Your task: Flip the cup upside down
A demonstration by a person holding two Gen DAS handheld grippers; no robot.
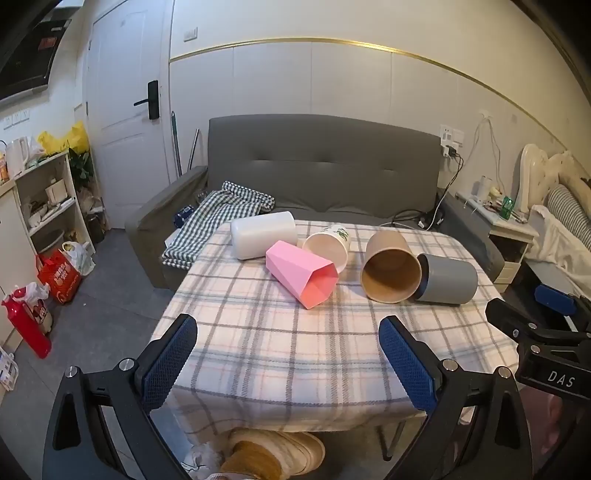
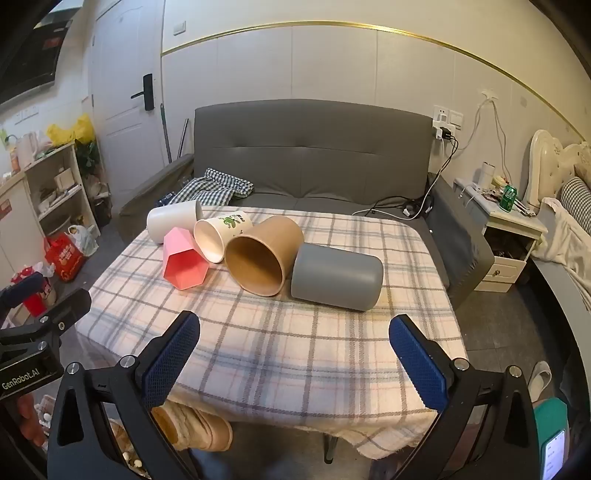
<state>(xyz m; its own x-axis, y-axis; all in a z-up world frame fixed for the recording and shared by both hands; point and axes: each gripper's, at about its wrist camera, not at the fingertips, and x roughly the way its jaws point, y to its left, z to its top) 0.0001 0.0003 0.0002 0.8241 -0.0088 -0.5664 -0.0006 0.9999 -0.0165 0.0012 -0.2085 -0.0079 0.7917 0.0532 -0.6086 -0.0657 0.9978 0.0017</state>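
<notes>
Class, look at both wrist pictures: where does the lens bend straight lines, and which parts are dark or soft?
Left wrist view: the gold wall trim bows into an arc, corners are black vignette, and the left gripper frames the sharp pink cup. Right wrist view: the same trim curves, the right gripper is open, and the grey cup casts only a soft shadow.

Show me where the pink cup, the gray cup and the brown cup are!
pink cup [image 1: 295, 267], left wrist view, its faceted side.
gray cup [image 2: 338, 277], right wrist view, its rounded side.
brown cup [image 2: 255, 264], right wrist view, inside its open mouth.
</notes>
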